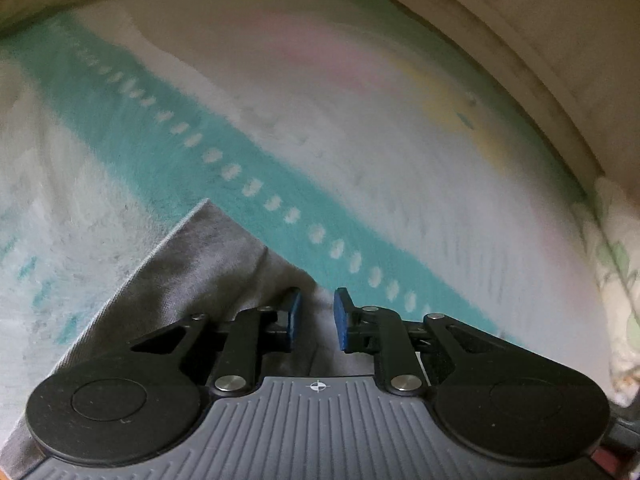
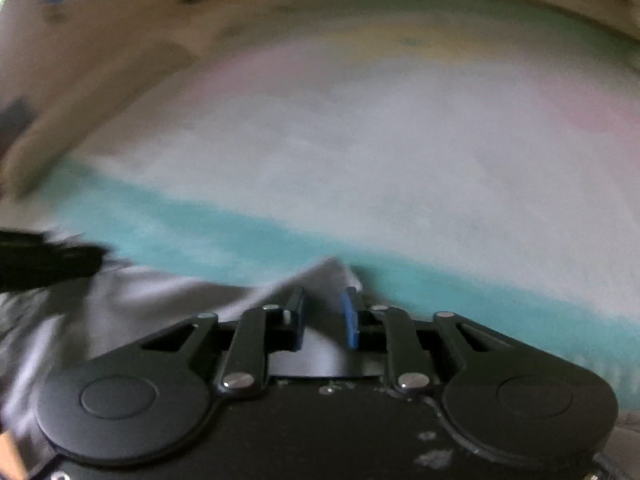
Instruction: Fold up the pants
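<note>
The grey pants (image 1: 192, 268) lie on a white blanket with a teal stripe (image 1: 248, 176). My left gripper (image 1: 317, 312) has its blue pads narrowly apart with a bunched fold of the grey cloth between them. In the blurred right wrist view, my right gripper (image 2: 326, 312) also has grey pants cloth (image 2: 160, 300) rising in a peak between its narrowly spaced fingers. The left gripper shows as a dark shape (image 2: 44, 260) at the left edge of that view.
The blanket has pink (image 1: 304, 52) and yellow (image 1: 452, 96) patches farther off. A beige wooden bed frame (image 1: 540, 60) curves along the far side. A floral pillow or cloth (image 1: 616, 280) lies at the right edge.
</note>
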Demonstrator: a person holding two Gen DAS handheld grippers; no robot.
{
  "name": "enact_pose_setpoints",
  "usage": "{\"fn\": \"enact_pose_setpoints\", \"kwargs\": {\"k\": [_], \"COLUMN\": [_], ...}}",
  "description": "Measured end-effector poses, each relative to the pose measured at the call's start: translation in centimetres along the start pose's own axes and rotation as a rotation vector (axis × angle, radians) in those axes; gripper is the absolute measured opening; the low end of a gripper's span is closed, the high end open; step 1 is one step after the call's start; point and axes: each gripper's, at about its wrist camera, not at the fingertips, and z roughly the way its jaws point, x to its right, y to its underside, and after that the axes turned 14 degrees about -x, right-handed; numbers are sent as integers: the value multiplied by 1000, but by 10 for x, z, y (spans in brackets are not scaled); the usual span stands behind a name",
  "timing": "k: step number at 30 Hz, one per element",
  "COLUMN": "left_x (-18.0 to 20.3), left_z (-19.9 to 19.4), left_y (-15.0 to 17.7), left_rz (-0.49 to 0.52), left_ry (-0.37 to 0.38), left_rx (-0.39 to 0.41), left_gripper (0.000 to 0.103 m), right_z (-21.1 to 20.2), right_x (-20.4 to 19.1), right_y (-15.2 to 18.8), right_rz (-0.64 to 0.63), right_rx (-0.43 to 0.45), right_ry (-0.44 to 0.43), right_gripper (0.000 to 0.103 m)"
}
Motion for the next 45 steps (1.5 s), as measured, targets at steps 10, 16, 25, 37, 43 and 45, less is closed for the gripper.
{"fn": "enact_pose_setpoints", "kwargs": {"k": [10, 16, 25, 37, 43, 45], "left_x": [3, 12, 33, 17, 0, -3], "left_z": [-15, -35, -63, -99, -104, -98], "left_y": [6, 24, 64, 137, 161, 161], "left_rz": [-1, 30, 150, 145, 61, 53], "left_ry": [14, 42, 47, 42, 37, 22], "left_rx": [7, 12, 51, 156, 177, 154], "left_gripper": [19, 21, 48, 71, 73, 73], "right_z": [-36, -105, -146, -137, -140, -142], "right_x": [47, 50, 36, 19, 18, 20], "right_y": [-5, 21, 137, 185, 184, 185], "right_rz": [164, 130, 42, -20, -29, -23], "right_rx": [45, 64, -72, -88, -93, -94], "right_ry": [-86, -126, -99, -41, -32, -38], "right_gripper": [11, 18, 20, 21, 21, 21]}}
